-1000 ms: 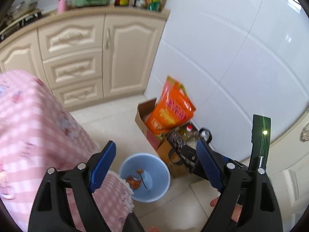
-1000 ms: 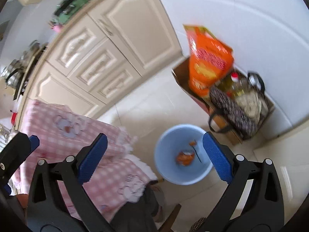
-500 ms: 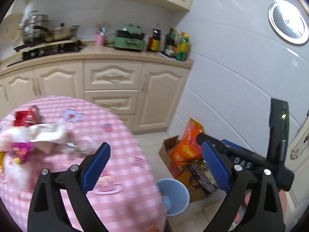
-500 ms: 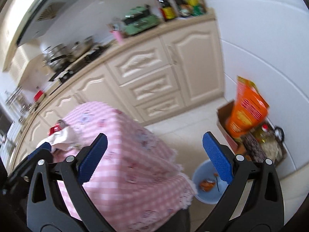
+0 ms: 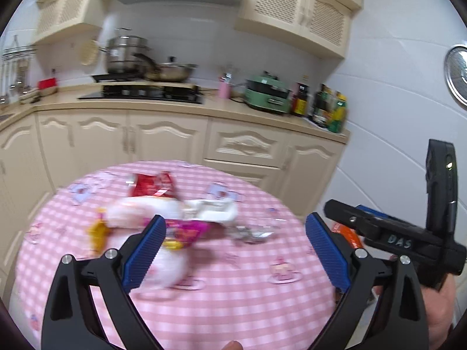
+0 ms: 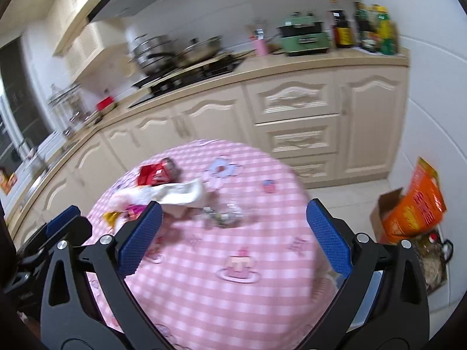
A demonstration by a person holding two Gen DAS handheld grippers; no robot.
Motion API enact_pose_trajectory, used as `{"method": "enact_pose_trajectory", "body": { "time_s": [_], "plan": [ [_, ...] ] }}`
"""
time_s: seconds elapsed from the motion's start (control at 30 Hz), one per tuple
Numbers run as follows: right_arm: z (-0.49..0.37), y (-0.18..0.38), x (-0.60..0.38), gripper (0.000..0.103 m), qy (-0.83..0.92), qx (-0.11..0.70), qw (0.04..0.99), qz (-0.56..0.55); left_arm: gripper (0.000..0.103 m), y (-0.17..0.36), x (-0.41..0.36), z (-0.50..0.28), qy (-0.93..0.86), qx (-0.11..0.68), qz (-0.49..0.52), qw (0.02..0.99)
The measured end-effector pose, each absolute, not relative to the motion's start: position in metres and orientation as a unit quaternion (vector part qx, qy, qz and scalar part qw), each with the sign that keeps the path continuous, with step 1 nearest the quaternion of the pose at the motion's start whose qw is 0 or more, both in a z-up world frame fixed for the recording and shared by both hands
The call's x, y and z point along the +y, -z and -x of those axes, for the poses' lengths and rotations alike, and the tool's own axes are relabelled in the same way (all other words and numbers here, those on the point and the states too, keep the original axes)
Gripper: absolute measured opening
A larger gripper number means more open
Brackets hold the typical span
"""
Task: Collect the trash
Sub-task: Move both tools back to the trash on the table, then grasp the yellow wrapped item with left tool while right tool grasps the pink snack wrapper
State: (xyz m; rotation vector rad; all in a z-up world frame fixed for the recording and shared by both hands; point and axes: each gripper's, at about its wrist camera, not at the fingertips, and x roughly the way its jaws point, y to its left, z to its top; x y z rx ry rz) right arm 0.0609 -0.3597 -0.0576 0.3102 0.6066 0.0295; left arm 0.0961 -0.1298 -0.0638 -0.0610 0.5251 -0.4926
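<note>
- Left tool (image 5: 233, 245) spread wide, nothing between its fingers; right tool (image 6: 230, 227) the same, both hovering above the near edge of the worktop (image 5: 233, 306).
- Trash heaped toward the far left edge: red packet (image 5: 153, 185), white wrapper (image 6: 182, 194), magenta wrapper (image 5: 186, 232), clear crinkled film (image 6: 224, 215).
- I judge both are wide to take the pile.

Near half of the pink checked tablecloth (image 5: 233, 300), lower centre of the left wrist view, is bare: free room btwn the blue pads. Mid-frame, a blurred litter band blocks: red packet (image 5: 153, 185), white wrapper (image 5: 140, 211), magenta wrapper (image 5: 186, 232), prob. clear crumpled plastic (image 5: 254, 230). Right edge: the right gripper (image 5: 379, 227) crowds in. Right wrist view: orange bag (image 6: 414, 207) in cardboard box (image 6: 385, 207) fills floor at right.
</note>
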Motion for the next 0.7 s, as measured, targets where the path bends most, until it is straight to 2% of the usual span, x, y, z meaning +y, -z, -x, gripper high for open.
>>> {"method": "enact_pose_trajectory", "body": {
  "time_s": [0.47,0.7],
  "plan": [
    [-0.115,0.081,-0.271,0.097,-0.099,0.339,0.930,-0.097,0.094,0.110,-0.011,-0.143,0.105,0.288,0.007,0.952],
    [-0.135,0.096,-0.246,0.097,-0.129,0.357,0.921,-0.086,0.094,0.142,0.007,-0.188,0.093,0.335,-0.022,0.937]
  ]
}}
